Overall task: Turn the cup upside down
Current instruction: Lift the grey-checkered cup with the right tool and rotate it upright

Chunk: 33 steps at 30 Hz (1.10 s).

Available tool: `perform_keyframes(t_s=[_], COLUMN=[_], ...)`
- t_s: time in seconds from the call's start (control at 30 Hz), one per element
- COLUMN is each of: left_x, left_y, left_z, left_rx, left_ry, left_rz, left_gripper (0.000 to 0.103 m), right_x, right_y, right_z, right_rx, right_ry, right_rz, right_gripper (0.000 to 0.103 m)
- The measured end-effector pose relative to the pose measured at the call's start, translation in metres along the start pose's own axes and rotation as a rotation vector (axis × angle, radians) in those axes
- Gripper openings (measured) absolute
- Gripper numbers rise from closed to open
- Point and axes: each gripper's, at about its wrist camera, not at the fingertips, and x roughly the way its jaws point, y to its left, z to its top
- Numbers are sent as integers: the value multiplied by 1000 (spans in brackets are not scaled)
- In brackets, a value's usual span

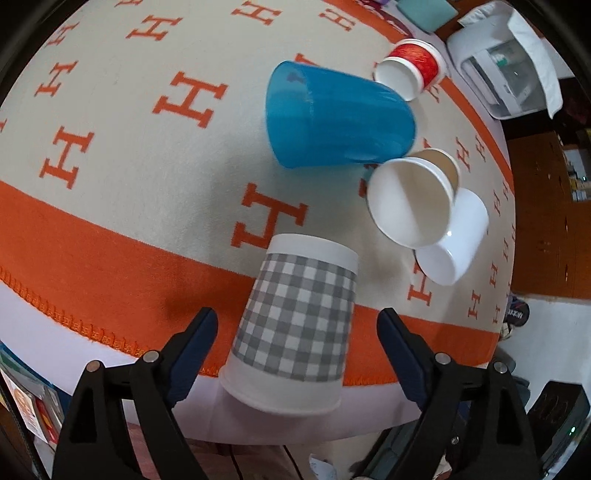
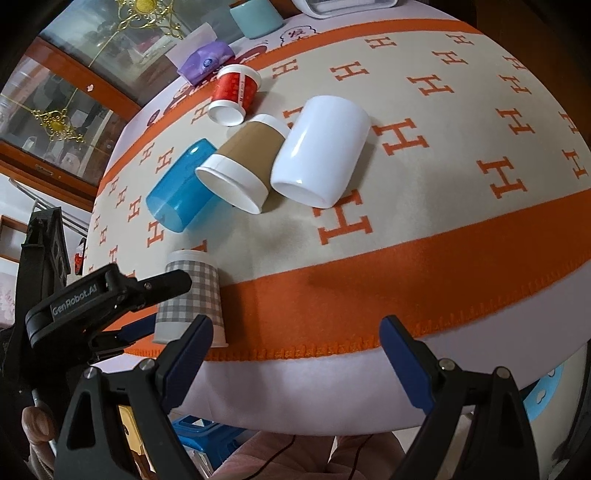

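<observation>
A grey checked paper cup (image 1: pixel 295 325) stands upside down on the orange band of the cloth, between the open fingers of my left gripper (image 1: pixel 297 354), which do not touch it. It also shows in the right wrist view (image 2: pixel 192 295), with the left gripper (image 2: pixel 155 306) around it. A blue cup (image 1: pixel 332 118), a brown paper cup (image 1: pixel 410 199), a white cup (image 1: pixel 458 240) and a red paper cup (image 1: pixel 413 68) stand upside down behind it. My right gripper (image 2: pixel 295 354) is open and empty over the table's front edge.
The table carries a cream cloth with orange H marks (image 2: pixel 443 147). A purple tissue pack (image 2: pixel 207 61) and a teal container (image 2: pixel 256 16) stand at the back. A white appliance (image 1: pixel 506 81) is at the far right. A blue stool (image 2: pixel 546 398) stands below.
</observation>
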Motion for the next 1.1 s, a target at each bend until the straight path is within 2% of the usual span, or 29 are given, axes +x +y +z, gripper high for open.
perform_keyframes(t_s=[0.13, 0.3, 0.53, 0.67, 0.8, 0.9, 1.1], left_x=[-18, -56, -113, -136, -140, -136, -111], left_y=[-7, -4, 8, 18, 31, 42, 63], left_z=[-1, -10, -27, -34, -32, -30, -25], left_rx=[45, 128, 244, 292, 276, 263, 244], left_ry=[-17, -82, -250, -384, -447, -477, -473], left_rz=[11, 48, 118, 143, 135, 154, 202], left_gripper=[87, 87, 87, 87, 87, 87, 87], right_x=[-12, -31, -41, -28, -4, 20, 65], right_y=[8, 24, 45, 58, 68, 76, 84], right_z=[-1, -1, 0, 0, 3, 6, 15], right_rx=[-22, -68, -127, -155, -170, -179, -173], right_ry=[-17, -51, -64, -26, 28, 77, 172], right_rz=[13, 29, 72, 103, 118, 117, 118], right_gripper=[92, 92, 92, 92, 92, 92, 92])
